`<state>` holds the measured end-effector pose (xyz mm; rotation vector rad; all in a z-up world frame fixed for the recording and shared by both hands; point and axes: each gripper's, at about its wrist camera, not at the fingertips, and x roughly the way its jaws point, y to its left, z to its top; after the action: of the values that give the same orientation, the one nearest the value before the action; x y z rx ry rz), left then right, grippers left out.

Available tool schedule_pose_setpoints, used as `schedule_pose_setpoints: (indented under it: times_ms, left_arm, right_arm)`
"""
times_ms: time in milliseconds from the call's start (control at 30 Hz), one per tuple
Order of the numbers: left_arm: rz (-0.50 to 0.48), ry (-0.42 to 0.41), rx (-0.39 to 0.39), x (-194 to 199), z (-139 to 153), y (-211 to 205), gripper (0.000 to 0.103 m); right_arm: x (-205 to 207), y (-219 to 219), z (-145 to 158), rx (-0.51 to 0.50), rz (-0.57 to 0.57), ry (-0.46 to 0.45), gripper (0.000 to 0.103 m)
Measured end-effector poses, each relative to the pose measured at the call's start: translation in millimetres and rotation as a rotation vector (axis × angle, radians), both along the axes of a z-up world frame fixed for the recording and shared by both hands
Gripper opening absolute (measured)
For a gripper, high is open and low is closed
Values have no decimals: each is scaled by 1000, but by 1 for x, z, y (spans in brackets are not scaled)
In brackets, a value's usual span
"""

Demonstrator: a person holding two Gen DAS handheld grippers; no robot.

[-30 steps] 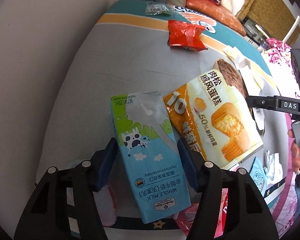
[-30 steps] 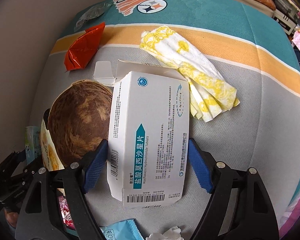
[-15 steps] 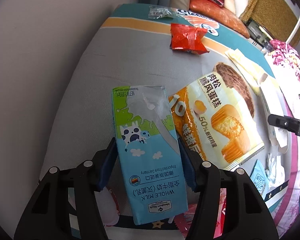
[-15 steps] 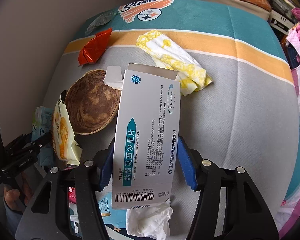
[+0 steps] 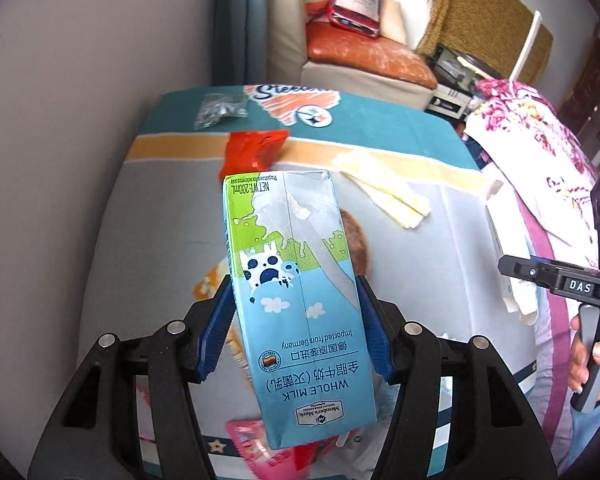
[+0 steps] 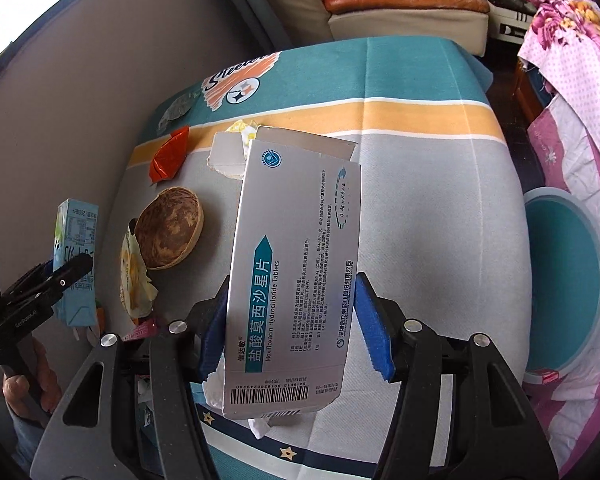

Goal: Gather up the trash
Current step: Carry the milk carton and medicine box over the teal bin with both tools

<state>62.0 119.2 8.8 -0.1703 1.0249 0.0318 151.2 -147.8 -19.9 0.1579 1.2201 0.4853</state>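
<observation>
Your clearest room is the grey middle of the bed cover (image 6: 432, 216), on the right in the right wrist view: nothing lies there from the orange stripe down to the near star border. Its left half is crowded. The brown shell bowl (image 6: 169, 233) sits with a yellow snack bag (image 6: 134, 276) touching its near edge, and the red wrapper (image 6: 168, 155) lies just beyond it on the stripe, near the wall (image 6: 60, 128), which closes off the left side. A yellow folded napkin (image 5: 384, 188) lies right of the wrapper. Off the right edge, a teal bin (image 6: 560, 280) stands open, with floral bedding (image 6: 572, 92) hanging beside it.
</observation>
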Motion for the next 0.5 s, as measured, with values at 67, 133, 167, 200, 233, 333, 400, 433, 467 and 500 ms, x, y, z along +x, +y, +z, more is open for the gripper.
schedule_pose_setpoints:
  times_ms: [67, 133, 167, 200, 233, 333, 400, 433, 467, 500]
  left_arm:
    - [-48, 1, 1, 12, 1, -25, 60]
    - [-97, 2, 2, 23, 1, -50, 60]
    - [-120, 4, 4, 28, 1, -64, 60]
    - [-143, 7, 7, 33, 0, -77, 60]
    - [-167, 11, 10, 38, -1, -91, 60]
    - [-234, 23, 18, 52, -5, -132, 60]
    - [-275, 31, 22, 58, -8, -159, 60]
    - [-295, 34, 23, 62, -10, -172, 60]
    - [-314, 37, 22, 66, -12, -184, 60]
    - [-333, 39, 22, 70, -13, -196, 60]
  right_arm:
    - [-1, -14, 1, 12, -18, -4, 56]
    - [-2, -31, 2, 27, -40, -11, 56]
    - [-3, -40, 2, 33, -53, -16, 56]
    - [-5, -50, 3, 38, -67, -20, 56]
    - [-6, -60, 3, 42, -80, -22, 56]
    - [-10, -89, 3, 47, -122, -34, 56]
    - [-14, -110, 3, 43, -152, -44, 56]
    - [-15, -121, 3, 43, -166, -48, 56]
    - [-17, -131, 2, 46, -180, -50, 56]
    - [-17, -141, 1, 51, -194, -50, 56]
